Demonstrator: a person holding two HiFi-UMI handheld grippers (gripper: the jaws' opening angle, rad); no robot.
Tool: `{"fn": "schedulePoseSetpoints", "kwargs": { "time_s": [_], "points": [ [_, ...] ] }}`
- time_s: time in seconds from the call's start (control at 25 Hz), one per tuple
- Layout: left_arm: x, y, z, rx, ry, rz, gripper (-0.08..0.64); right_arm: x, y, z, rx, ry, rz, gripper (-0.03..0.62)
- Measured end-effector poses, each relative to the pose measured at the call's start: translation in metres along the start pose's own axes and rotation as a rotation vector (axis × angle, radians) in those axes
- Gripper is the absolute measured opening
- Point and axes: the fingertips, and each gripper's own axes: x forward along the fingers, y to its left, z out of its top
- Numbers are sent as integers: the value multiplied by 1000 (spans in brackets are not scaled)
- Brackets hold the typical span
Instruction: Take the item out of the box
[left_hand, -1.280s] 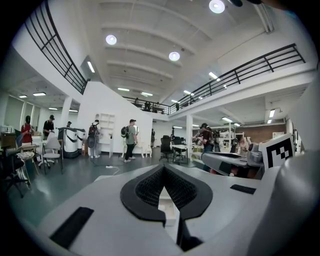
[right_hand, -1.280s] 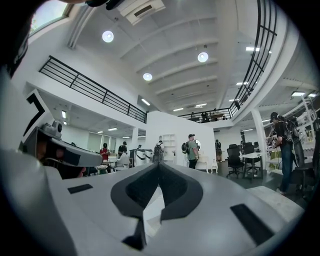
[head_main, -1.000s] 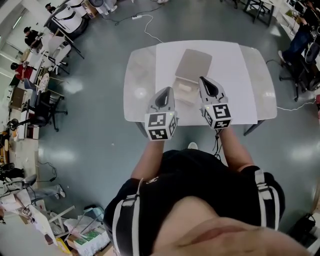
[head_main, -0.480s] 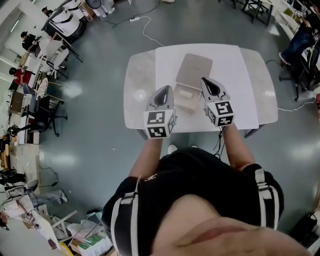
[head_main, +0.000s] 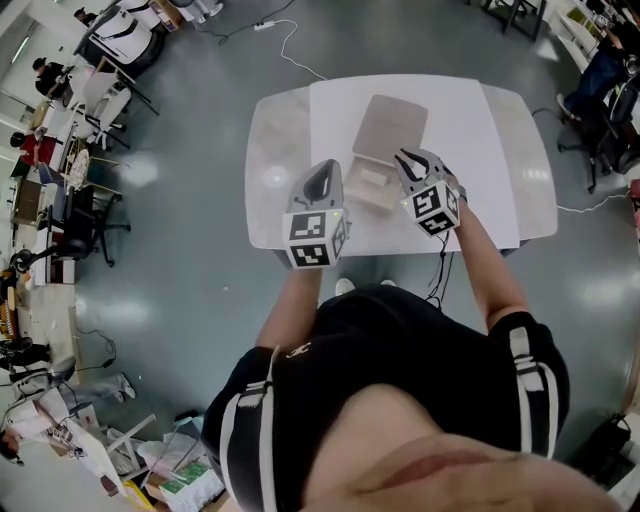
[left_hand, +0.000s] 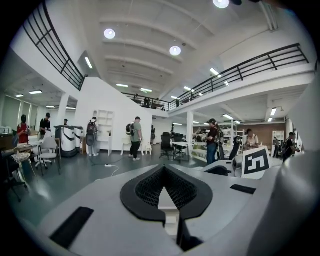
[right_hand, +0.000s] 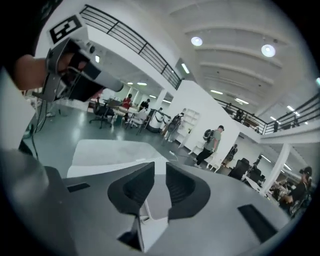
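While its empty jaws part, the right gripper (head_main: 412, 158) should drop squarely into the open box (head_main: 382, 150) at the centre of the bench (head_main: 500, 130); the left gripper (head_main: 325, 170) is closed.

Ceiling lamps (left_hand: 174, 50) high above the jaws of the left gripper (left_hand: 163, 169) give bright, even light. Edges bend fisheye-wise; corners go black.

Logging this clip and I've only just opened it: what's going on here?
A person stands at a white table with a gripper in each hand, both near an open box. The left gripper is shut and empty. The right gripper has its jaws opening slightly, with nothing between them. Neither holds anything from the box yet.
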Motion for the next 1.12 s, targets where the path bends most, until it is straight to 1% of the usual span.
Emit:
{"fn": "schedulePoseSetpoints", "kwargs": {
  "time_s": [0.08,0.12,0.2,0.32,0.56,0.84,1.12],
  "points": [
    [-3,3,1,-1,-1,7,14,8,15,-7,-48,38,73,91],
    [-4,6,2,-3,-1,11,12,13,21,-11,-72,60,105,115],
    [-7,11,3,-6,-1,21,12,22,29,-19,-112,104,158,131],
    [-8,15,-2,-11,1,40,12,36,37,-36,-128,147,209,137],
    [-19,31,-4,-23,13,79,12,63,55,-57,-128,227,275,140],
    [-32,48,-19,-48,37,137,12,92,73,-83,-67,314,353,140],
    [-47,74,-27,-72,52,213,12,129,89,-113,-91,410,378,140]
  ]
}}
